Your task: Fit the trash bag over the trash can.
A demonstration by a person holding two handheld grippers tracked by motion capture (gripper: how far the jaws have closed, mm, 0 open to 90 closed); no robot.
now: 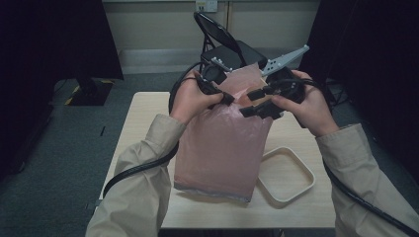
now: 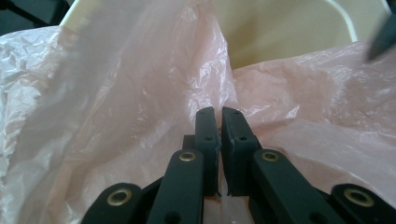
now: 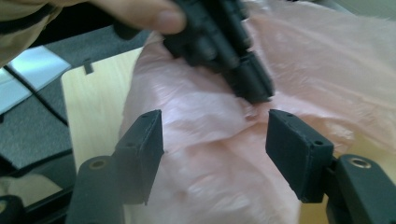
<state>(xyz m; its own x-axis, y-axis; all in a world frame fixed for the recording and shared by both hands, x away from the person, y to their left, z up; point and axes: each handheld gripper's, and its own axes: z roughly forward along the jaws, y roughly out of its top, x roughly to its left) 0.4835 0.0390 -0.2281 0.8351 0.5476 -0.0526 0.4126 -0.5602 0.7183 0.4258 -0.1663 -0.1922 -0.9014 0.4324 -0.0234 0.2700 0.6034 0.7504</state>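
The pink plastic bag (image 1: 222, 143) stands on the bench (image 1: 143, 111), held up by its top, just left of the cream tray (image 1: 286, 174); the left tool (image 2: 219, 135) is clenched on a fold of film at the bag's mouth; the right tool (image 3: 215, 140) is spread wide around the neighbouring film, not gripping. The thin film may well slip or tear if the left pulls before the right bites; the mouth would then collapse.
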